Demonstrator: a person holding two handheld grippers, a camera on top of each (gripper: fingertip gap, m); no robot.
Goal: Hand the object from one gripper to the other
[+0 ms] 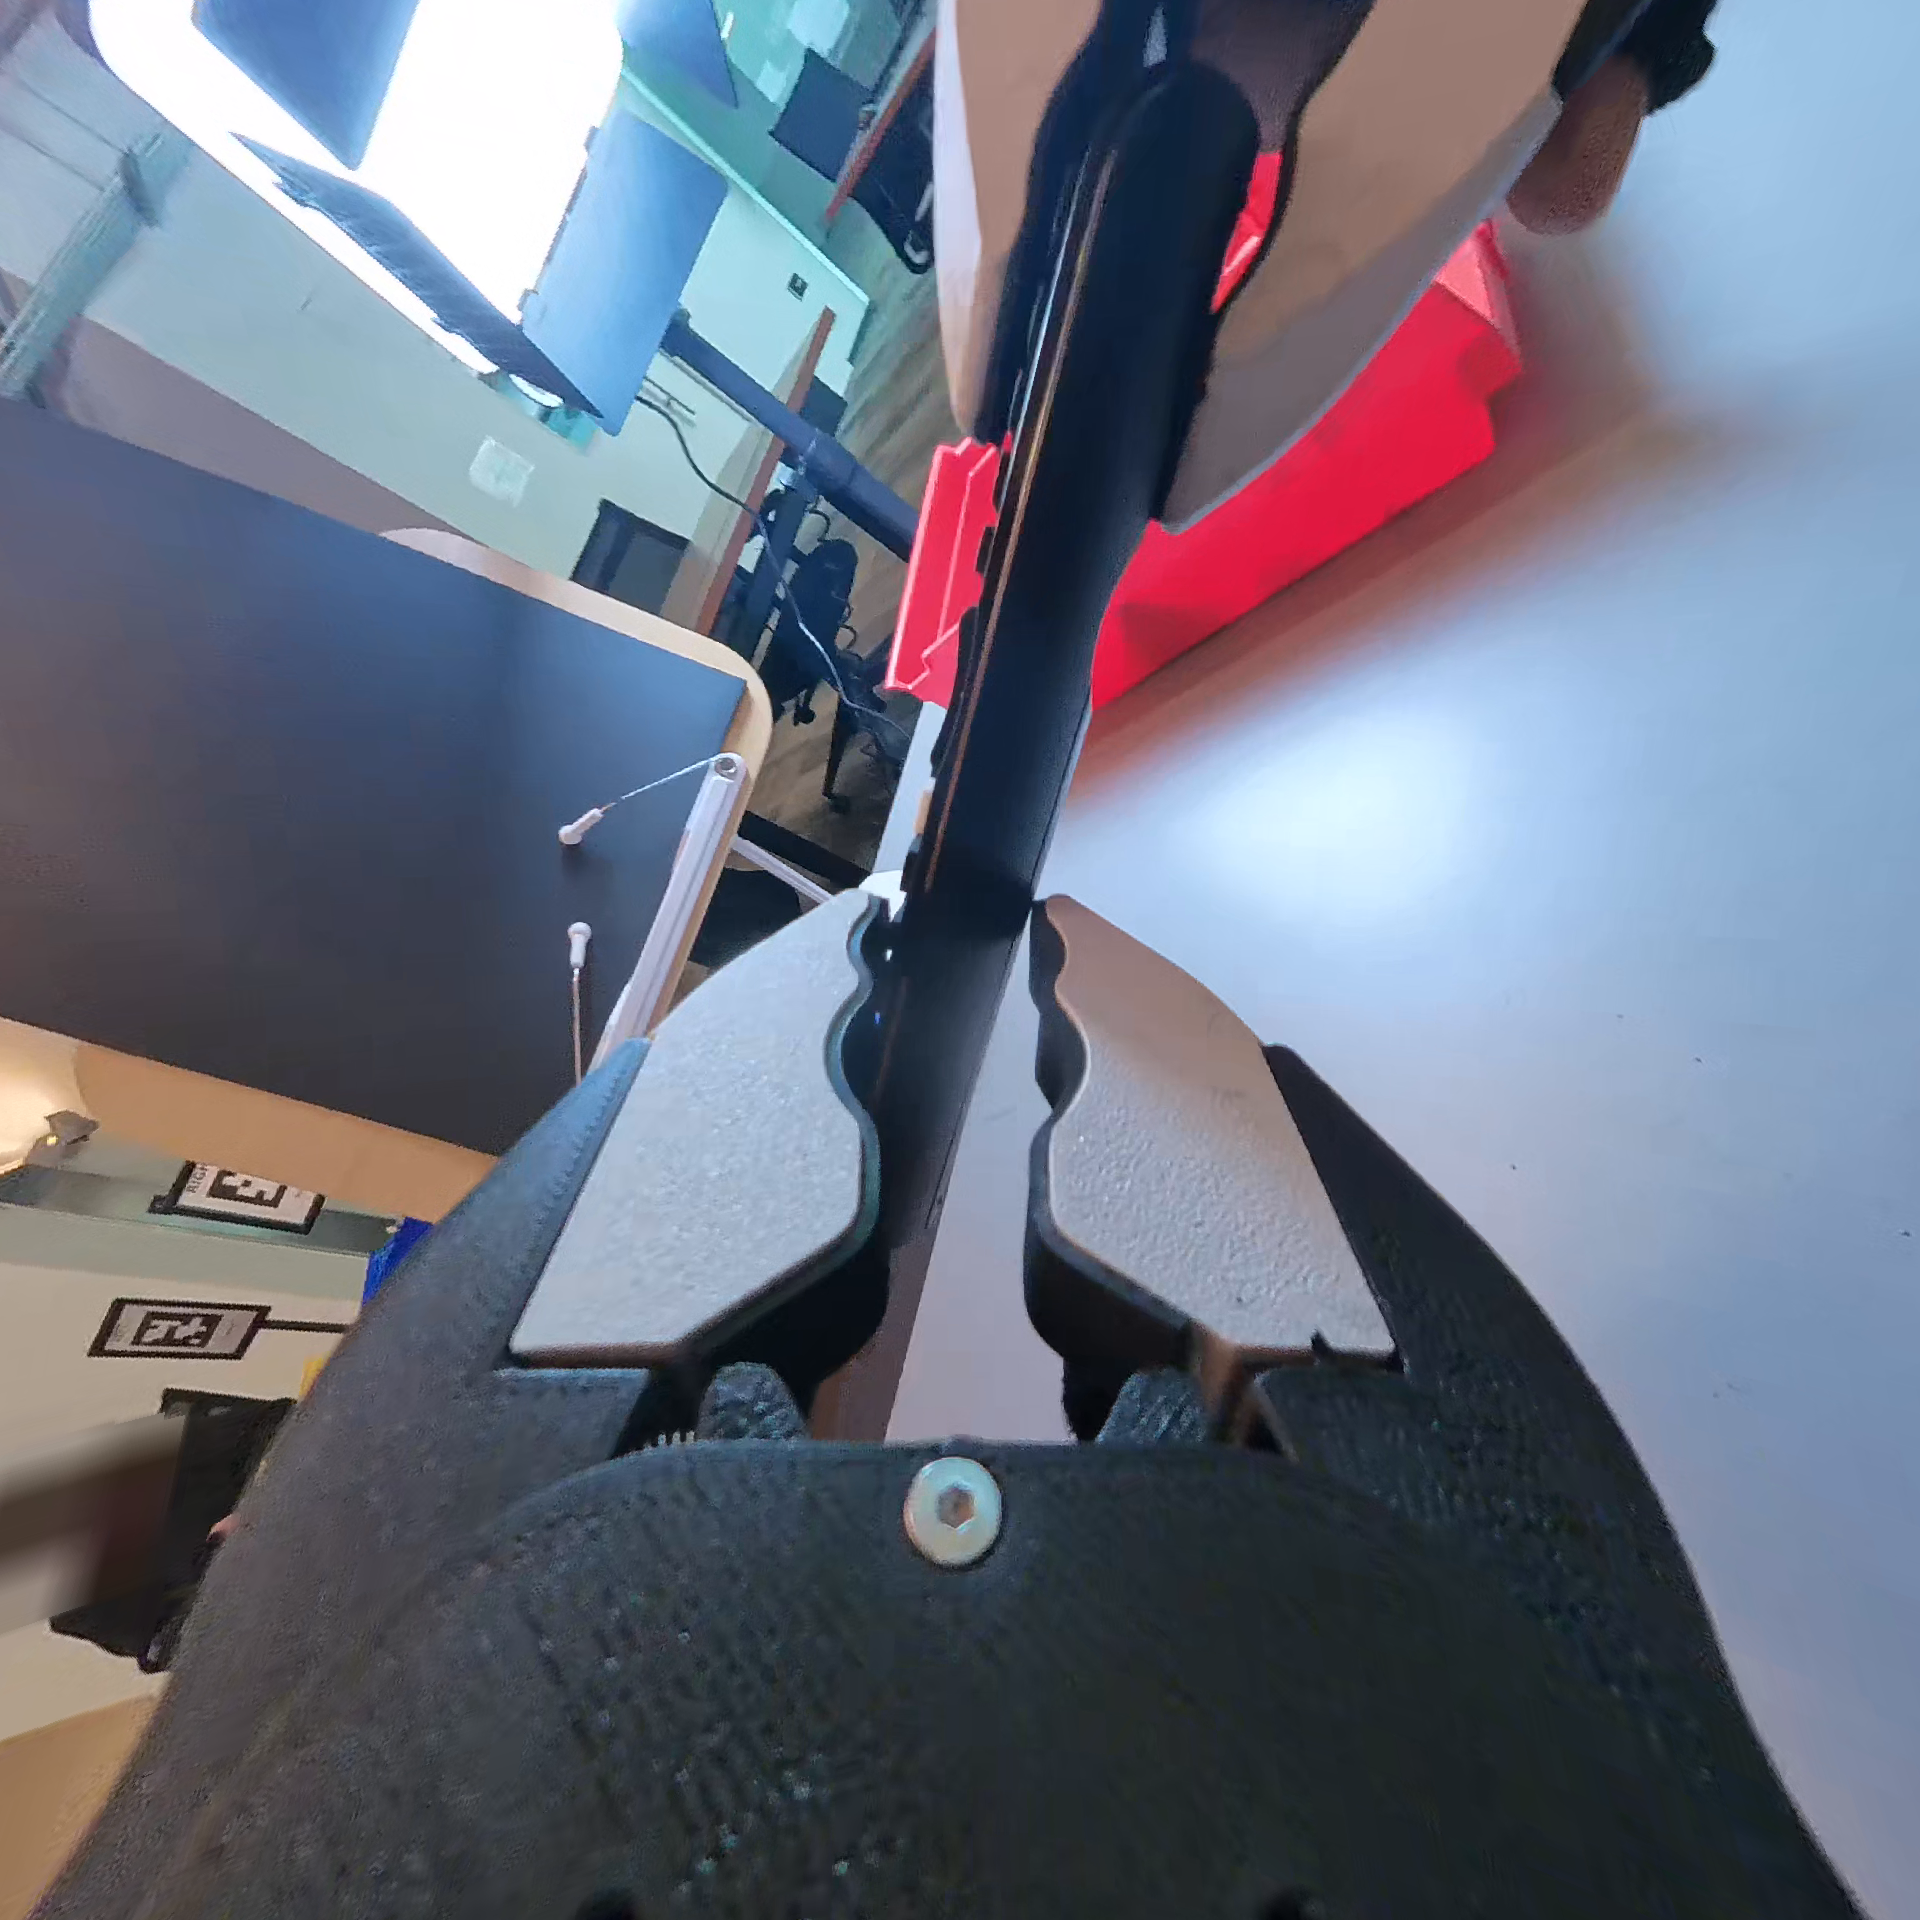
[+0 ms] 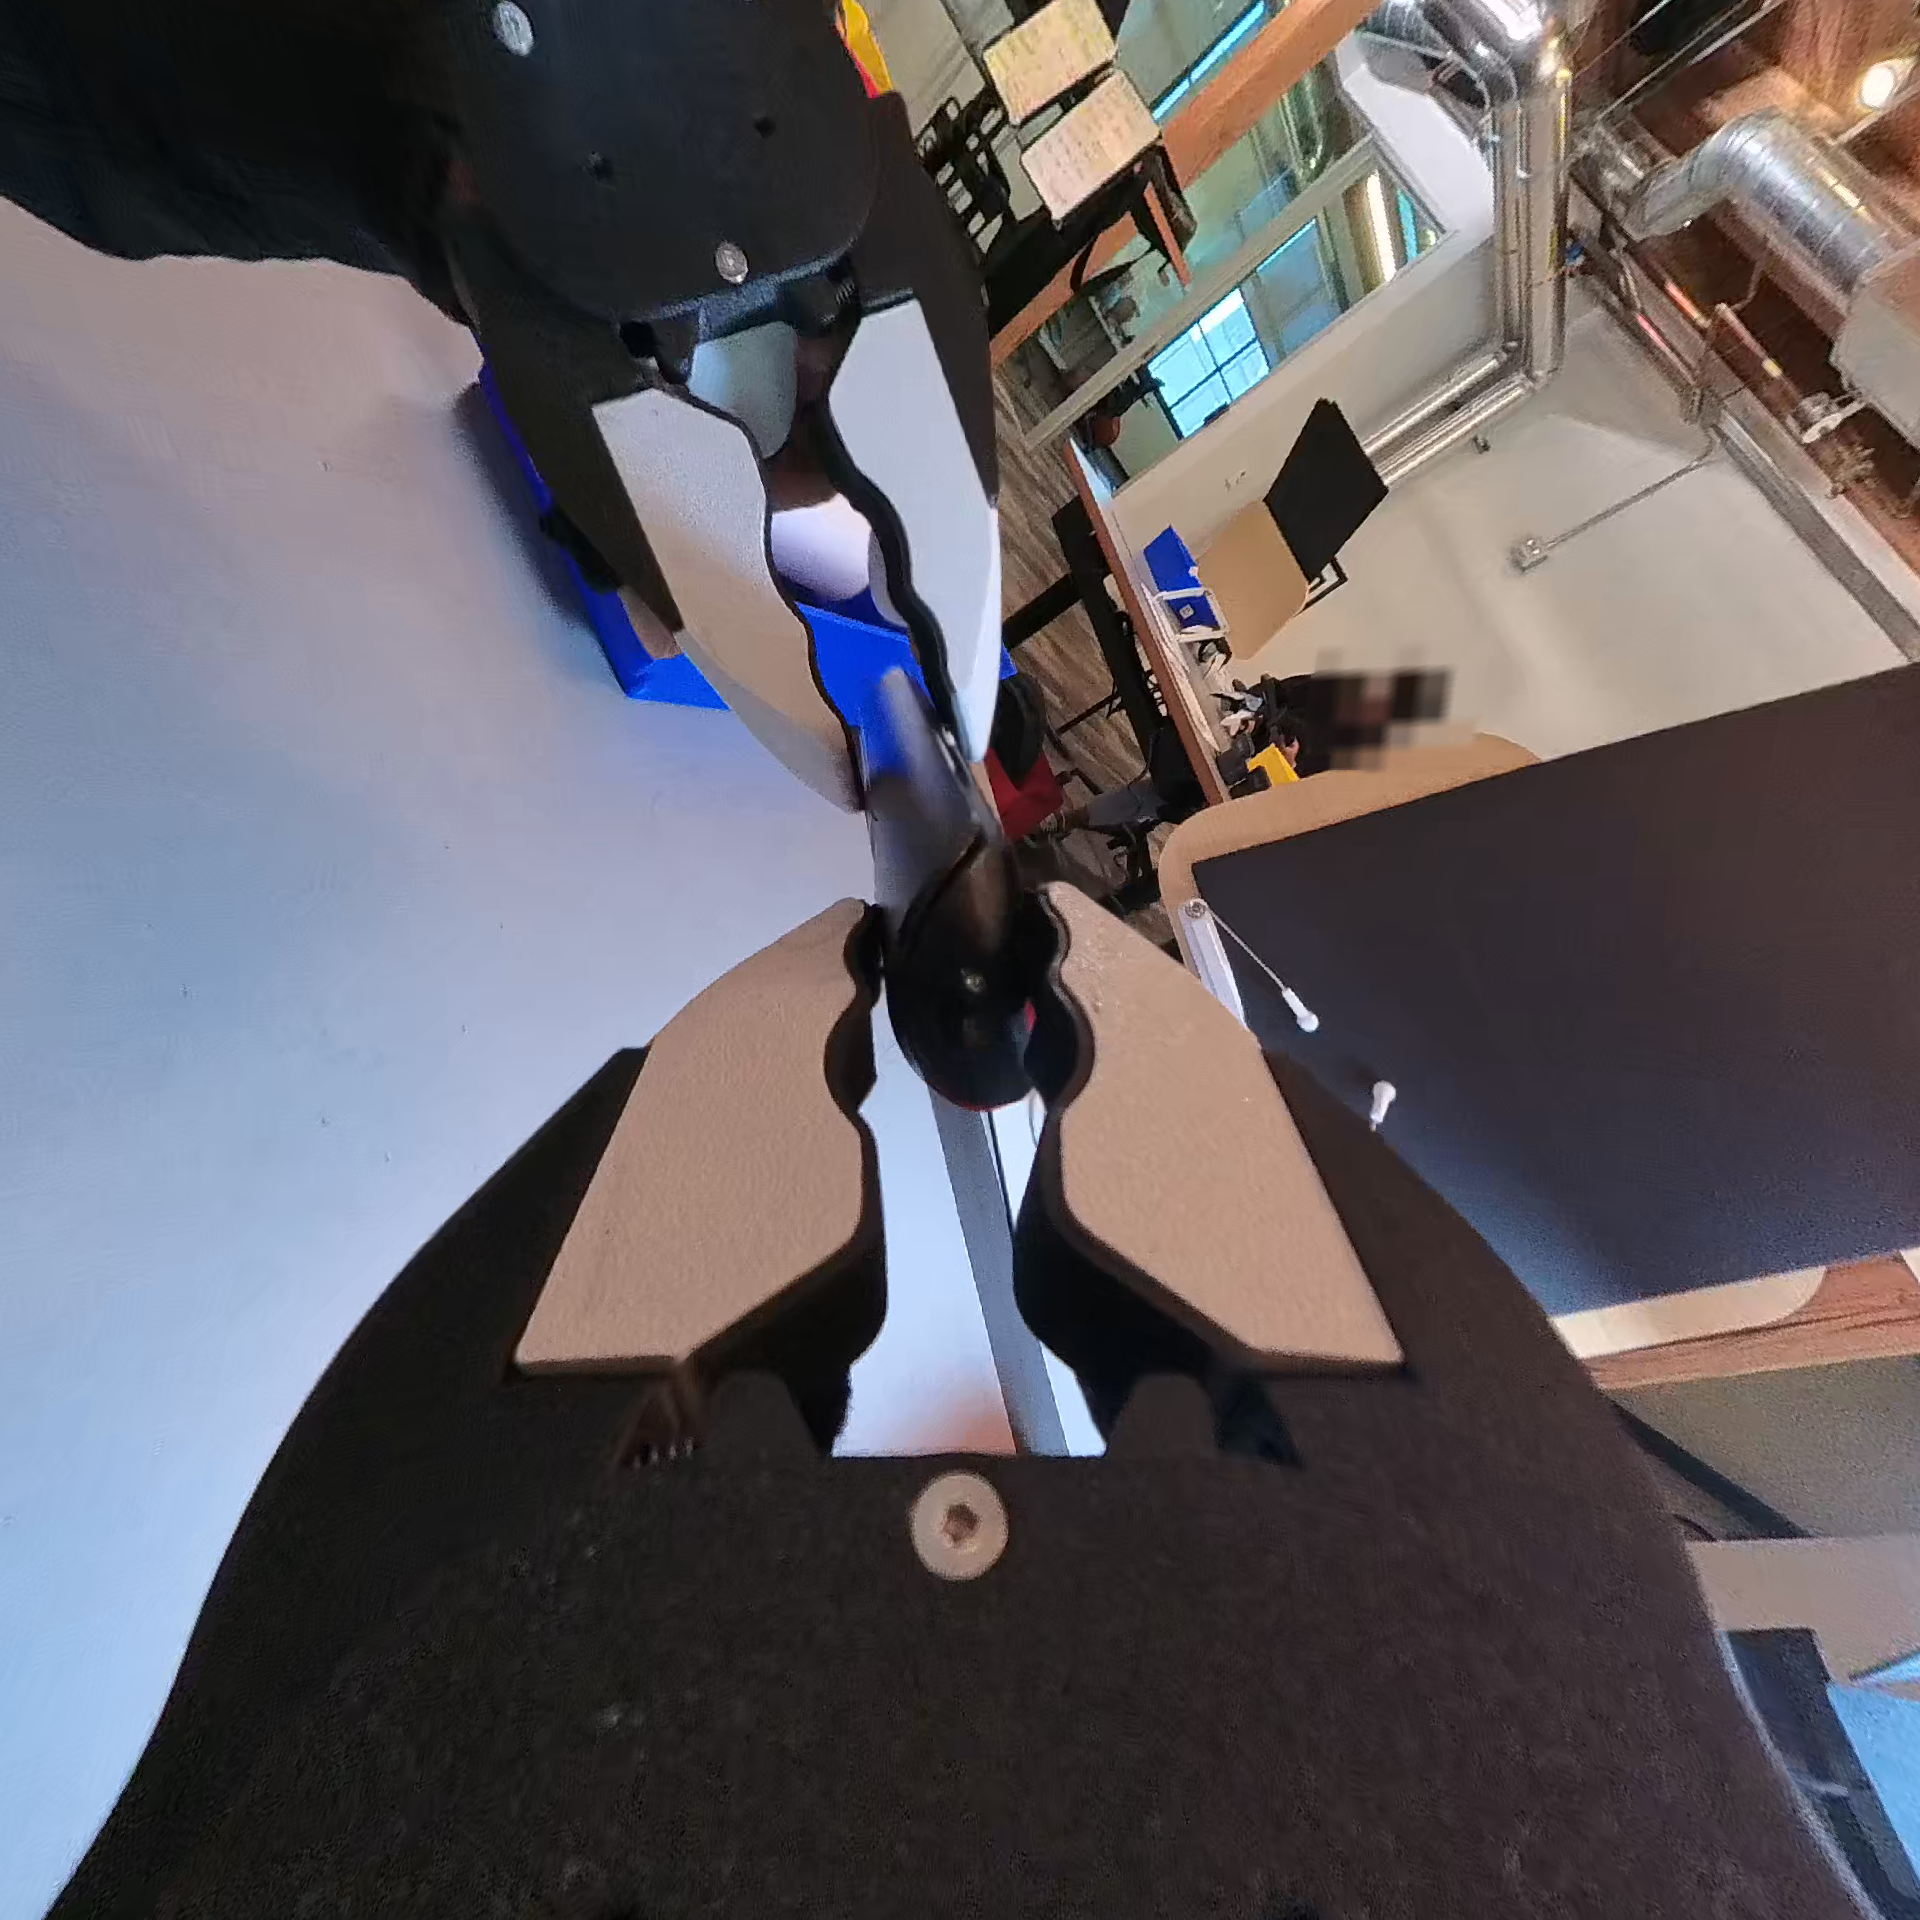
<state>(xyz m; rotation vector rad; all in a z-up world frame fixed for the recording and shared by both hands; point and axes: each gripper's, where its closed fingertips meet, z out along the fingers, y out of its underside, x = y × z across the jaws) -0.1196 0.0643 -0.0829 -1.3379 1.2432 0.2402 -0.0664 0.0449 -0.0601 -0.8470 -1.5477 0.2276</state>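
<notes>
A long slim black object [image 1: 997, 727] is held in the air over the white table [image 1: 1455, 935] by both grippers at once. My left gripper [image 1: 956, 914] is shut on its near end, with both grey pads against its sides. My right gripper [image 1: 1081, 468] faces it from above and clamps the far part. In the right wrist view, my right gripper [image 2: 956, 914] is shut on the object's rounded black end [image 2: 966, 997], and the left gripper [image 2: 914, 774] grips the other end farther off. The middle of the object is partly hidden by the fingers.
A red bin [image 1: 1299, 540] stands on the white table behind the right gripper. A blue bin [image 2: 665, 665] stands on the table [image 2: 312, 831] behind the left gripper. A dark-topped table [image 1: 312, 727] is beside the white one. A person sits far off at desks. The tips of one gripper are about 7 centimeters away from the tips of the other.
</notes>
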